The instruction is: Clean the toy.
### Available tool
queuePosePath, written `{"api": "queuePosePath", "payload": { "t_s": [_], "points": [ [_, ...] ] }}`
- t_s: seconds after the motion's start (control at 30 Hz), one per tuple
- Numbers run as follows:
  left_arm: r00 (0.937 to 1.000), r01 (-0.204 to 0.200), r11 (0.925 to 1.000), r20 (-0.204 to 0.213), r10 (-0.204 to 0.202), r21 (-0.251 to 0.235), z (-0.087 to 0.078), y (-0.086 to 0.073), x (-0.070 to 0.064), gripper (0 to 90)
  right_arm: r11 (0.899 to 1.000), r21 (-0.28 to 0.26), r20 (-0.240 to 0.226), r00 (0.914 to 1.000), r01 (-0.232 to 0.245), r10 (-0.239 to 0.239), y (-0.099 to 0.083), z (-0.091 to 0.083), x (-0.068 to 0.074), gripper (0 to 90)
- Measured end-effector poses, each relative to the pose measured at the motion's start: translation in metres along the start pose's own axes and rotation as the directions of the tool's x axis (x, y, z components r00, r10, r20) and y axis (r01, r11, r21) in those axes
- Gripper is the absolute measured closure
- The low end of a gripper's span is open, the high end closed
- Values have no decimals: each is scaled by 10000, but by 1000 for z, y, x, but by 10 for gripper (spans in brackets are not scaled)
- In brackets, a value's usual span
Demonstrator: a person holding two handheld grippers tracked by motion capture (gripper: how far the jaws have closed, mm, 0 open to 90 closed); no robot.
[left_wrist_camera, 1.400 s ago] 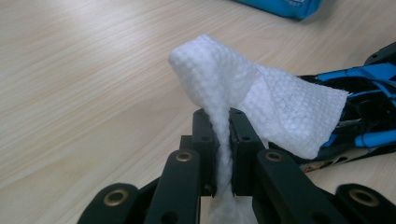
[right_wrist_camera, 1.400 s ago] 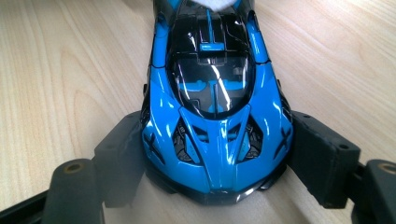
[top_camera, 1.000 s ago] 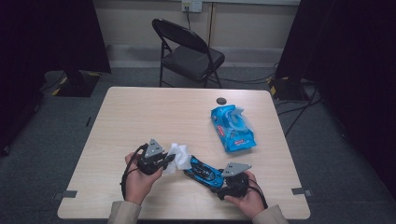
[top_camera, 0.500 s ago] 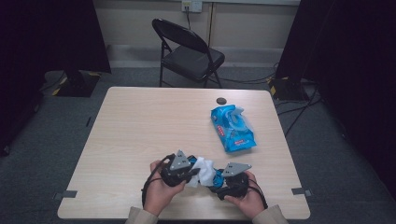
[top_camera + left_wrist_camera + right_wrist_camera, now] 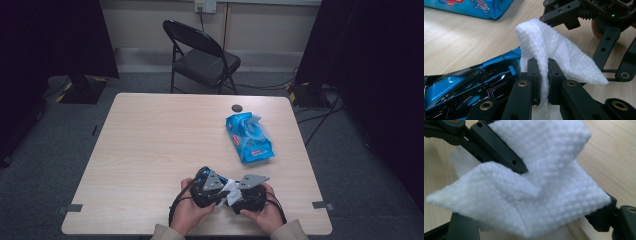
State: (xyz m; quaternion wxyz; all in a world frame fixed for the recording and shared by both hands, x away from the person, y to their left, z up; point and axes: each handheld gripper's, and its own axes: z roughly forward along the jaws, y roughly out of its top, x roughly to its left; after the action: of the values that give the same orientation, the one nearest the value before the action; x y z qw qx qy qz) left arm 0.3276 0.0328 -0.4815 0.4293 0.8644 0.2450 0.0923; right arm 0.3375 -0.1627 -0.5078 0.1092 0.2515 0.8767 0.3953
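Now we see left gripper (image 5: 543,82) pinching white wipe (image 5: 554,50), jaws pressed tight on it. Wipe sticks up, folded over. Right gripper (image 5: 246,196) just beside left gripper, wipe between them; we cannot tell if right one is spread or pinching. Shiny blue thing (image 5: 471,82) lies under left gripper. Both near front edge of tabletop (image 5: 150,150). Blue wipe pack (image 5: 248,137) lies well apart, small dark disc (image 5: 236,107) beyond.
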Motion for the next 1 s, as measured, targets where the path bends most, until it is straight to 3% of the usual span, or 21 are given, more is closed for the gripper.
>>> {"api": "queuePosePath", "payload": {
  "t_s": [0.33, 0.73, 1.0],
  "points": [
    [9996, 264, 9982, 148, -256, -547, -1, -9, 2, 833, 10000, -3, 1, 10000, 12, -12, 0, 0, 0, 253],
    [9979, 648, 9973, -16, -649, -352, -14, -16, 13, 818, 10000, 13, -3, 10000, -23, 23, 0, 0, 0, 253],
    [9971, 685, 9975, -330, -690, -166, -24, -22, 21, 819, 10000, 11, 2, 10000, -32, 32, 0, 0, 0, 253]
  ]
}}
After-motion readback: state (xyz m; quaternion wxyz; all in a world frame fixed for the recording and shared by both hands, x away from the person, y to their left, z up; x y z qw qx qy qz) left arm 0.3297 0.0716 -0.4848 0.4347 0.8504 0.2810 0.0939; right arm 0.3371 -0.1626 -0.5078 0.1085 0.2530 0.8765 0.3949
